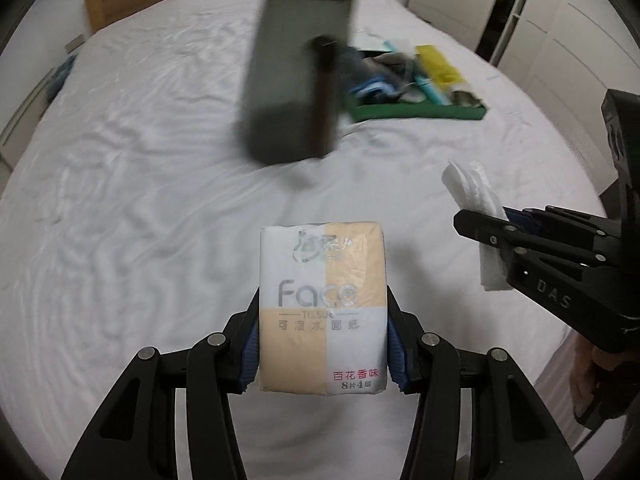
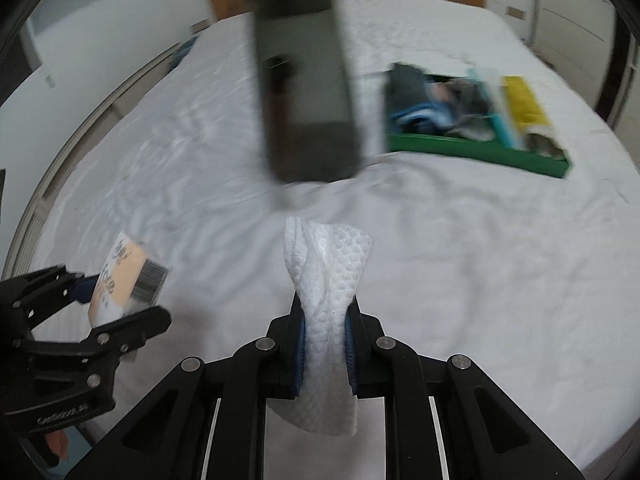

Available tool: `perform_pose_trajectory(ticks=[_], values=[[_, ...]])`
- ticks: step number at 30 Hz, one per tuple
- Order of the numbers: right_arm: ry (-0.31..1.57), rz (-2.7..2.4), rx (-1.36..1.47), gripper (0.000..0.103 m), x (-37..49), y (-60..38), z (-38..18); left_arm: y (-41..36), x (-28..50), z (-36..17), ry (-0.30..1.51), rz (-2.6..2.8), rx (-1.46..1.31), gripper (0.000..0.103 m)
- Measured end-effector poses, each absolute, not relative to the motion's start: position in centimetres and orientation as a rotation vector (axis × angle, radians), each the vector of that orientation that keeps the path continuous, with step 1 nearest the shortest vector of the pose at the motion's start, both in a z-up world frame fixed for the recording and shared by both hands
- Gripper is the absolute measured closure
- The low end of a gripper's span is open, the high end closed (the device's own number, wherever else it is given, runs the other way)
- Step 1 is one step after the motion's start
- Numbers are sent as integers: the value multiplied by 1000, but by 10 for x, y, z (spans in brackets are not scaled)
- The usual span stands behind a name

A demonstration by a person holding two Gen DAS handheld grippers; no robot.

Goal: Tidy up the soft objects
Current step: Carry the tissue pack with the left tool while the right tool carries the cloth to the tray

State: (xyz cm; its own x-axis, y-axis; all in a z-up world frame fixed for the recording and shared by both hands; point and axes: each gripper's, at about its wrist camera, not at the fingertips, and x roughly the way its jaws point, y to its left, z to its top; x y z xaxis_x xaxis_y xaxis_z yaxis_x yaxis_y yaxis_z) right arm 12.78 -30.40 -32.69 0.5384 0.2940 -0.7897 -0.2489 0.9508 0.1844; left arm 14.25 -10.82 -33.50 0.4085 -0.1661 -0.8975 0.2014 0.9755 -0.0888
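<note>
One tissue pack, printed "Face", is clamped between the blue pads of the left gripper, held above the white bed; one folded white paper towel is pinched upright in the closed right gripper, also over the bed; farther back stands one tall grey bin, blurred, and beside it on the sheet lies one green tray holding a jumble of blue, yellow and grey items too blurred to count.
</note>
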Motion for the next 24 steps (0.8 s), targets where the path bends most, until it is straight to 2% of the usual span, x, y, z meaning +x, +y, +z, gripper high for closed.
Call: perform_pose_trajectory(ticks=[15, 24], values=[[817, 207, 50, 88, 209, -431, -297, -239, 271, -282, 948, -313, -41, 57], [754, 203, 34, 88, 268, -468, -301, -273, 348, -284, 914, -282, -60, 57]])
